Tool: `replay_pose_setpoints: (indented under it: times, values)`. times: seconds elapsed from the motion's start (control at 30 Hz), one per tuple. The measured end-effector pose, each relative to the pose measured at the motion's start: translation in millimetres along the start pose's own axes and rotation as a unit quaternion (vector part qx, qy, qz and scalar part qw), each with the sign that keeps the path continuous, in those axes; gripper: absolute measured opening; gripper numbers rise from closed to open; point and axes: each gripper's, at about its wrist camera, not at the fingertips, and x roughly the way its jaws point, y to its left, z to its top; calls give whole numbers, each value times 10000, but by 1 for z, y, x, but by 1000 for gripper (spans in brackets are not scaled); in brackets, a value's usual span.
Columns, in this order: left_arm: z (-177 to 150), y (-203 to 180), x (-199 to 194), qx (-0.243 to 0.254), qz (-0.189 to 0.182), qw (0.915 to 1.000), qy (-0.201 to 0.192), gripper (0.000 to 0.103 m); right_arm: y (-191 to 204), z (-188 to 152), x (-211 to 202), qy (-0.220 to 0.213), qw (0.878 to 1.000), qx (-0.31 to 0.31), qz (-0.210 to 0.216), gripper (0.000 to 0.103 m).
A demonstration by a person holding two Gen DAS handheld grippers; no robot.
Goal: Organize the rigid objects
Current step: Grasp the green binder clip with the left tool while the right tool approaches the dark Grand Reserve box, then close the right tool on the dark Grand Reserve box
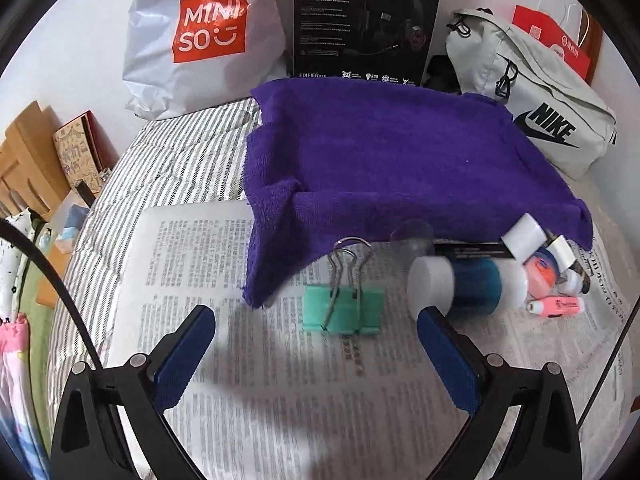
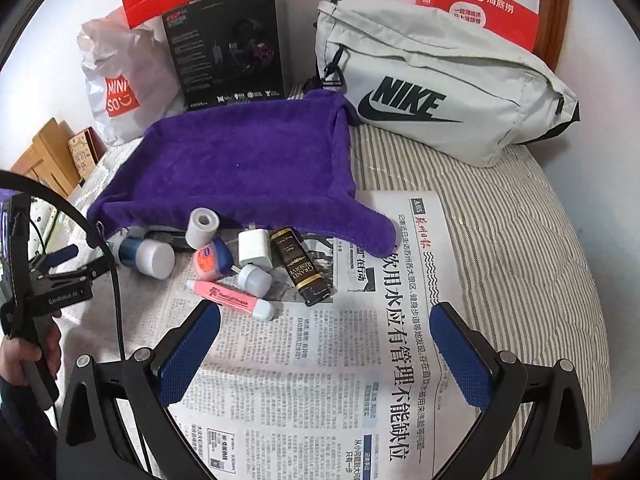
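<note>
Left claw [image 1: 316, 320] and right claw [image 2: 325, 318] both gape wide, empty

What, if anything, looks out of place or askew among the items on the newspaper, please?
The purple towel lies rumpled, its front edge draped over part of the clutter. The blue bottle lies tipped on its side.

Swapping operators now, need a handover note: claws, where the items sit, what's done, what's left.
Left claw: open, empty, low over the newspaper, facing the mint-green metal binder clip.
Right claw: open, empty, just short of the pink tube with white cap.
Items: blue bottle with white cap, white tape roll, white charger cube, black rectangular lighter, round pink-lidded jar, all clustered at the purple towel's front edge.
Done: nothing visibly sorted.
Left: all items.
</note>
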Motion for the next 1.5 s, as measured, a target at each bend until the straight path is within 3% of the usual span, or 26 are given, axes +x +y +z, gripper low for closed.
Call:
replay_pose_setpoints:
  times: [0.23, 0.5, 0.77, 0.87, 0.93, 1.0, 1.2, 1.27, 1.37, 1.5]
  values:
    - [-2, 4, 12, 81, 62, 9999, -102, 77, 0, -1, 15, 146, 9998, -100, -78, 103]
    - [-3, -4, 6, 260, -83, 9995, -187, 44, -6, 2, 29, 106, 9999, -86, -60, 103]
    - [-3, -4, 5, 275, -112, 9993, -209, 44, -7, 10, 46, -109, 9994, -322, -99, 100]
    - [-3, -5, 5, 277, -80, 9993, -220, 44, -9, 15, 59, -61, 9990, -428, 67, 90]
    - [-4, -6, 5, 263, -77, 9994, -210, 44, -11, 18, 70, 85, 9984, -434, 339, 72]
    - [-4, -6, 5, 265, -74, 9994, -195, 44, -11, 20, 78, 154, 9972, -500, 530, 65]
    - [-3, -5, 6, 270, -68, 9995, -176, 44, 4, 20, 86, 14, 9926, -1059, 602, 63]
    - [-3, -5, 6, 258, -76, 9995, -168, 44, 9, 20, 90, 3, 9912, -1203, 543, 54]
    - [-2, -5, 7, 259, -68, 9995, -155, 44, 10, 19, 93, 22, 9906, -1238, 588, 30]
    - [-2, -5, 7, 242, -71, 9996, -149, 45, 2, 17, 90, 161, 9945, -916, 477, 26]
